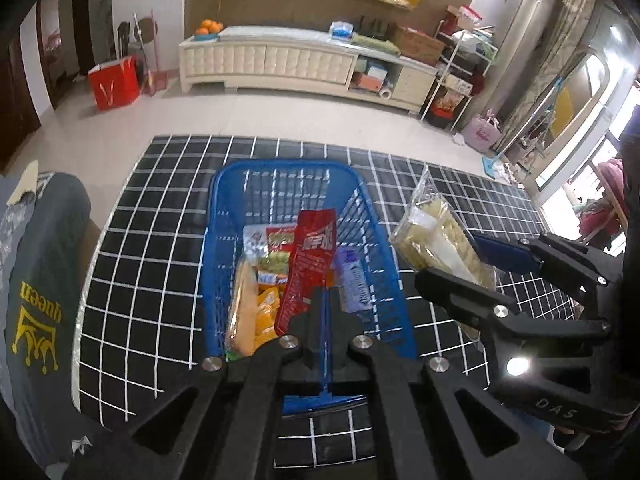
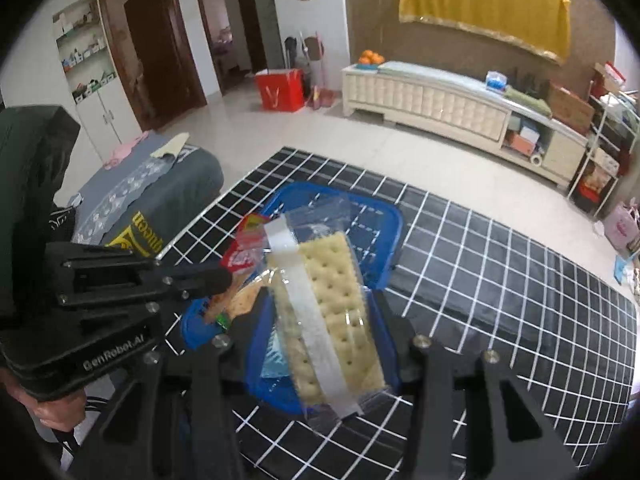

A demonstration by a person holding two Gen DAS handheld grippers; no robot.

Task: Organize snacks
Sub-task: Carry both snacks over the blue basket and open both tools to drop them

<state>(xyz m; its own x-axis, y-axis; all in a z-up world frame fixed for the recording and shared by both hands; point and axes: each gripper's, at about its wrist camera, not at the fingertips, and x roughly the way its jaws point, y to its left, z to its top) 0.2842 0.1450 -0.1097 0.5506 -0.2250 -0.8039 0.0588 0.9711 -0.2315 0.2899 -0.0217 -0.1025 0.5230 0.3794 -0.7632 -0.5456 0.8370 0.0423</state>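
Observation:
A blue mesh basket stands on a black grid-pattern tablecloth. It holds several snack packs. My left gripper is shut on the lower end of a red snack packet that stands up out of the basket. My right gripper is shut on a clear pack of crackers and holds it above the table just right of the basket. In the left wrist view the cracker pack and right gripper show at the right.
A grey cushion with a yellow "queen" print lies left of the table. A cream cabinet stands across the tiled floor, with a red bag beside it.

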